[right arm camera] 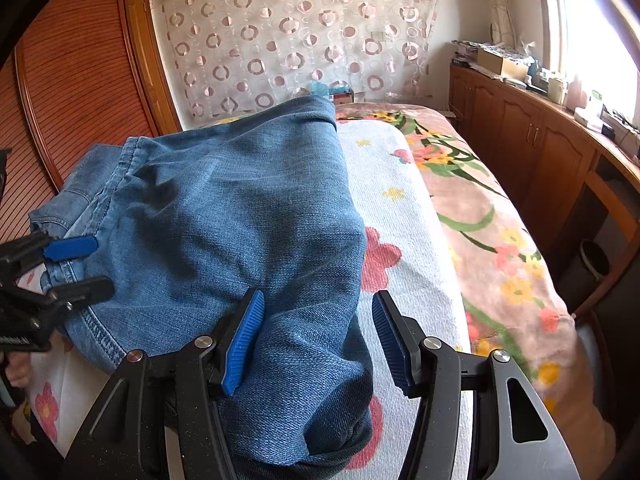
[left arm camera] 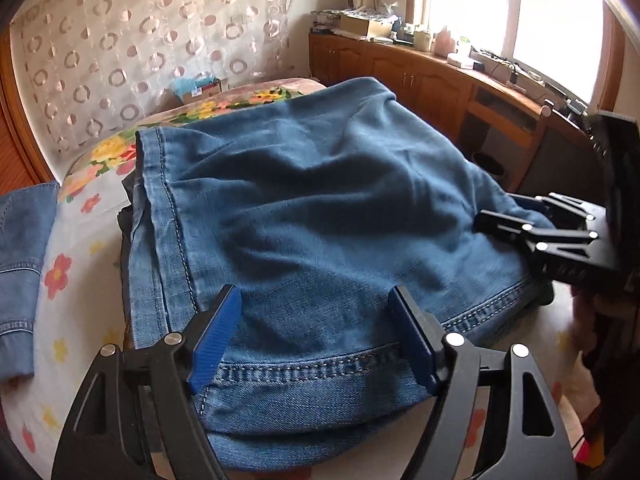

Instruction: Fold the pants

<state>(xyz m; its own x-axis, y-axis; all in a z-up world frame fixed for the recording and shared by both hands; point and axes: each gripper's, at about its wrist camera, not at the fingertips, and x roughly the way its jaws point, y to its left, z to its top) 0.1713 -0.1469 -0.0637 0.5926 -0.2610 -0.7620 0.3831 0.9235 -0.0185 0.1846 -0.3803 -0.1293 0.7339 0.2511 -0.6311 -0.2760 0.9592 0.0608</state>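
Note:
Blue jeans (left arm camera: 320,184) lie folded into a thick stack on the flowered bed cover (left arm camera: 80,280). My left gripper (left arm camera: 316,300) is open above the stitched hem at the near edge, with its blue pads either side of the cloth and not pressing it. In the right wrist view, the jeans (right arm camera: 240,200) spread to the left. My right gripper (right arm camera: 318,300) is open at the stack's rounded fold. Its left pad (right arm camera: 246,340) rests against the denim and its right pad stands clear over the white towel. Each gripper shows in the other's view: right gripper (left arm camera: 516,216), left gripper (right arm camera: 76,268).
Another piece of denim (left arm camera: 20,248) lies at the left edge of the bed. A pink flowered blanket (right arm camera: 500,220) covers the bed's right side. Wooden cabinets (right arm camera: 540,152) with clutter run under the window, a bin (right arm camera: 594,258) beside them. A slatted wardrobe (right arm camera: 80,80) stands at the left.

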